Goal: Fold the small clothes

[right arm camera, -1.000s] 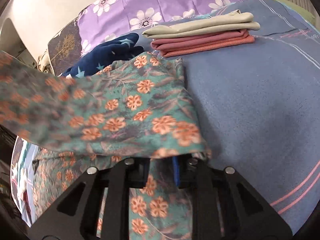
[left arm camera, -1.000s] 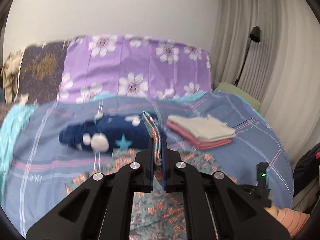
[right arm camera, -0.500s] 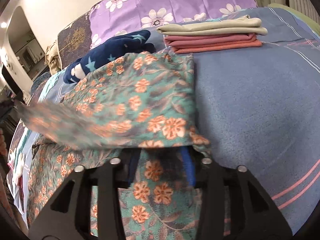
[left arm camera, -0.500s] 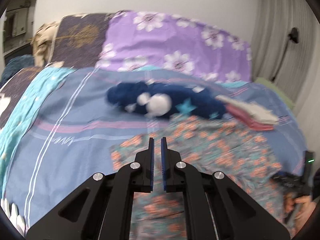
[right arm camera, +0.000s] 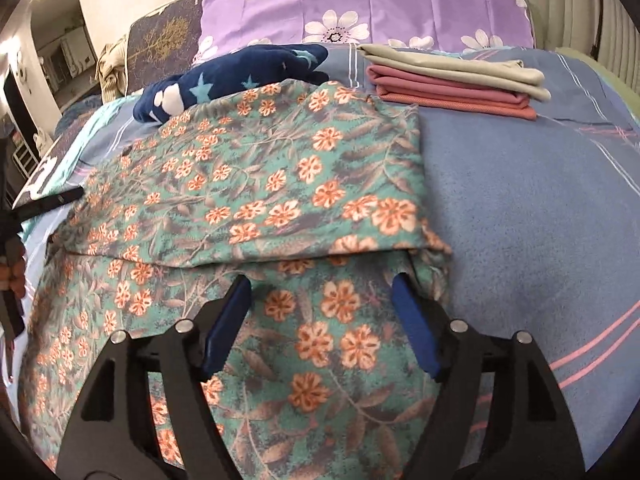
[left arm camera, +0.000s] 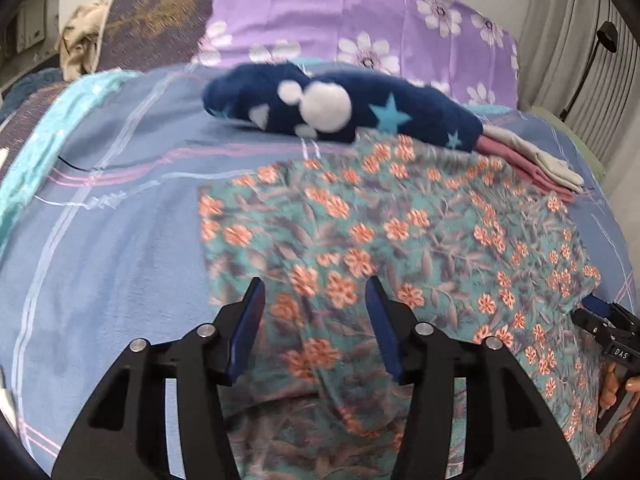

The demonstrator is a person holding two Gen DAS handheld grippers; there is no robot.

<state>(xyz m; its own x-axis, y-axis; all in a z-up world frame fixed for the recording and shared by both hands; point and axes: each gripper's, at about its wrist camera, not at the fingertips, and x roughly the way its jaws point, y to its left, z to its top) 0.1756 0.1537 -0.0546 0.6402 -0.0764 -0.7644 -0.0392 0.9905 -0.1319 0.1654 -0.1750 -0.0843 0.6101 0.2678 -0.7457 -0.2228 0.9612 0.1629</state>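
A teal garment with orange flowers (left arm camera: 400,220) lies on the bed, its top half folded over the lower half, with the folded edge (right arm camera: 280,252) just ahead of my right gripper. My left gripper (left arm camera: 314,284) hovers over the garment's near left part. Its jaws are opening, and the cloth lies below them, not pinched. My right gripper (right arm camera: 322,280) is over the garment's right side with its jaws opening too, and only flat cloth lies between its blue pads (right arm camera: 416,332). The right gripper also shows at the garment's right edge (left arm camera: 600,320) in the left wrist view.
A navy fleece piece with stars (left arm camera: 340,108) lies behind the floral garment. A folded pink and beige stack (right arm camera: 452,84) sits at the back right. Purple flowered pillows (left arm camera: 360,20) line the head of the blue striped bedsheet (right arm camera: 540,200). Curtains and a lamp (left arm camera: 600,40) stand to the right.
My left gripper, which held the cloth's edge up, has come down and to the left, and its jaws have parted. The right jaws have spread too. The lifted half now lies flat.
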